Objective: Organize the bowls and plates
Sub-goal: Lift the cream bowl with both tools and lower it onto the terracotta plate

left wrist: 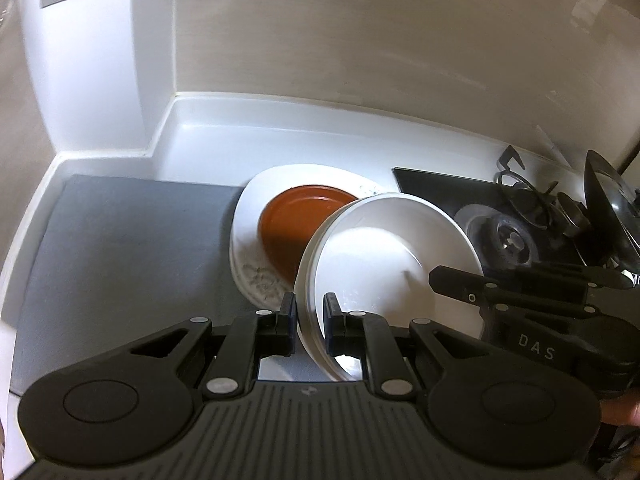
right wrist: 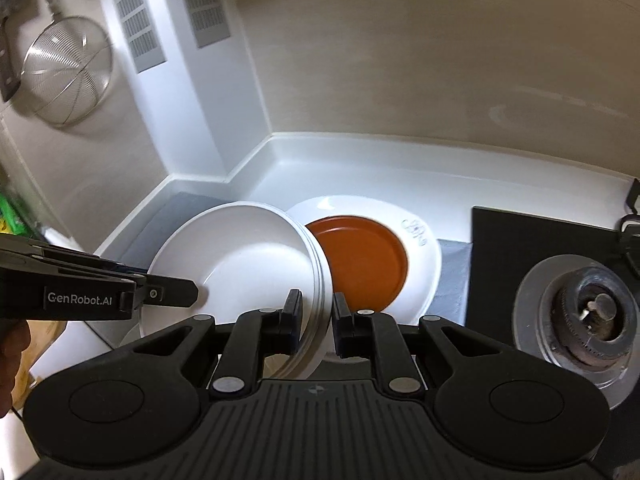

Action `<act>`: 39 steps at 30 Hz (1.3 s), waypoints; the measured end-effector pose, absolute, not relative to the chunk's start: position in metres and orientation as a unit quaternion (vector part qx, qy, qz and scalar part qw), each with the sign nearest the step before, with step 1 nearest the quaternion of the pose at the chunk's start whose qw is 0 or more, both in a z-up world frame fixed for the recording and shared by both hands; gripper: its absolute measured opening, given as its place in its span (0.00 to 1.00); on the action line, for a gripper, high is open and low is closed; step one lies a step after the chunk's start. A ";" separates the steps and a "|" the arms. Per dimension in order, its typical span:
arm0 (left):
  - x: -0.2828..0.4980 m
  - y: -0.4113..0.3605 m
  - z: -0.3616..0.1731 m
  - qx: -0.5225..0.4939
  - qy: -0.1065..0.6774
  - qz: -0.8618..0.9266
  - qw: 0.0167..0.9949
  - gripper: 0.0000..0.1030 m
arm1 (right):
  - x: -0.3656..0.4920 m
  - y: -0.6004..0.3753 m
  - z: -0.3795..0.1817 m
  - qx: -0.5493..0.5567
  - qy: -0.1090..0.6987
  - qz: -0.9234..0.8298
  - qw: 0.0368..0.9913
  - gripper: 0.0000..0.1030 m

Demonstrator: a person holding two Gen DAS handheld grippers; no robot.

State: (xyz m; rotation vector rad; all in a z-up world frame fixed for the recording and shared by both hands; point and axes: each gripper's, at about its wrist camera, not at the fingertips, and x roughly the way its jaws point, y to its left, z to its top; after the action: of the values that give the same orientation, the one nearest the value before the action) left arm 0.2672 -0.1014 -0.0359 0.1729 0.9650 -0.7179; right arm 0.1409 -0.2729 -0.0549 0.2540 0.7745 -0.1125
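The left gripper [left wrist: 310,322] and the right gripper [right wrist: 316,322] are each pinching the rim of the same stack of white bowls [left wrist: 384,248], one on either side, so the stack is hanging tilted between the two pairs of jaws, above the white desk [left wrist: 208,140]. In both wrist views the pads are pressing on the layered white edges, with several rims showing as nested lines.

Just beyond the left jaws, and partly under the lifted stack, an orange plate [left wrist: 288,220] is lying inside a large white plate [left wrist: 256,184] with a small printed motif, which is resting partly on a grey mat [left wrist: 120,240]. Off to the right of the right jaws a gas burner [right wrist: 588,316] is sitting on a black hob.

Judging by this, the sorting is partway along: the plates are already nested in one pile and the bowls are gathered into one stack, but that stack is still in the air. What seems left is setting the bowls down, probably on or beside the plates, and releasing both grips.
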 end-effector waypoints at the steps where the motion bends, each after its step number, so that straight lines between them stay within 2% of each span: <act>1: 0.271 -0.106 -0.036 0.082 0.456 -0.338 0.819 0.14 | 0.143 -0.276 -0.055 0.124 0.375 -0.056 0.917 0.16; 22: 0.380 -0.170 -0.087 0.075 0.530 -0.290 0.794 0.11 | 0.244 -0.334 -0.103 0.172 0.406 -0.087 0.893 0.15; 39: 0.390 -0.183 -0.114 0.095 0.545 -0.285 0.783 0.11 | 0.261 -0.344 -0.130 0.175 0.438 -0.099 0.876 0.15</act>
State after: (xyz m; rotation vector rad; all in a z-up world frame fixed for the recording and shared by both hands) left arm 0.3902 -0.1830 -0.1135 0.2048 1.1764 -0.6144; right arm 0.2613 -0.3440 -0.1304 0.3654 0.9134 -0.2067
